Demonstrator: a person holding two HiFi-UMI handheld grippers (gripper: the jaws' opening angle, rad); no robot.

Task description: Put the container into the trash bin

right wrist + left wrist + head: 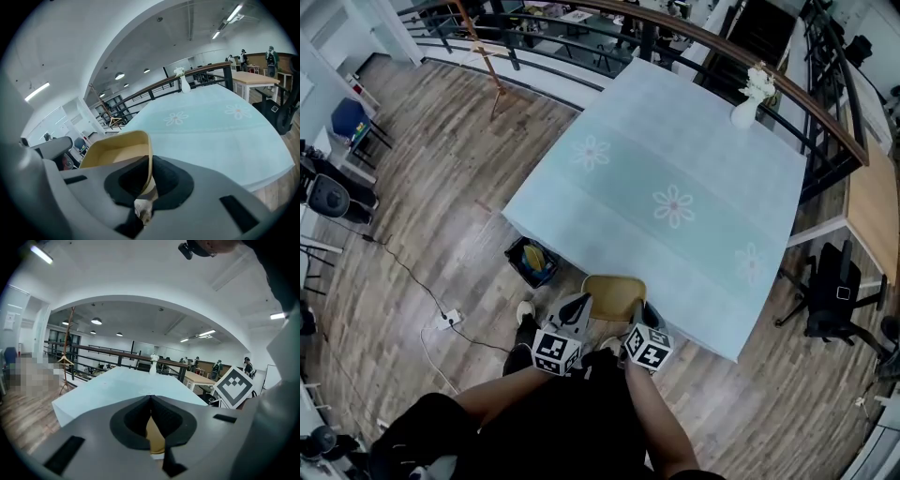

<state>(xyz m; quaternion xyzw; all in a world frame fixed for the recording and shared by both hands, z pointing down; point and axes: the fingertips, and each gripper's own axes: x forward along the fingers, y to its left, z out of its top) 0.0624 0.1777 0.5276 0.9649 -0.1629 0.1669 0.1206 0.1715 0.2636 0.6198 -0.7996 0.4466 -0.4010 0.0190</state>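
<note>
Container (614,291) between left and right jaws

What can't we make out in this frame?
Container: left gripper view shows only a sliver between the jaws; the left gripper hides the rest.
Trash bin: contents too small in the head view; absent from both gripper views.
Container's underside: no view shows it.

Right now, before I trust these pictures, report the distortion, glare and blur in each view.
Head view: the fisheye bends the railing into an arc, and the table is evenly lit with no hard shadows. Left gripper view: dark corners, a strip light blown out white, and a mosaic patch at the left. Right gripper view: curved warp, with the container rim sharp and its nearest part soft.
</note>
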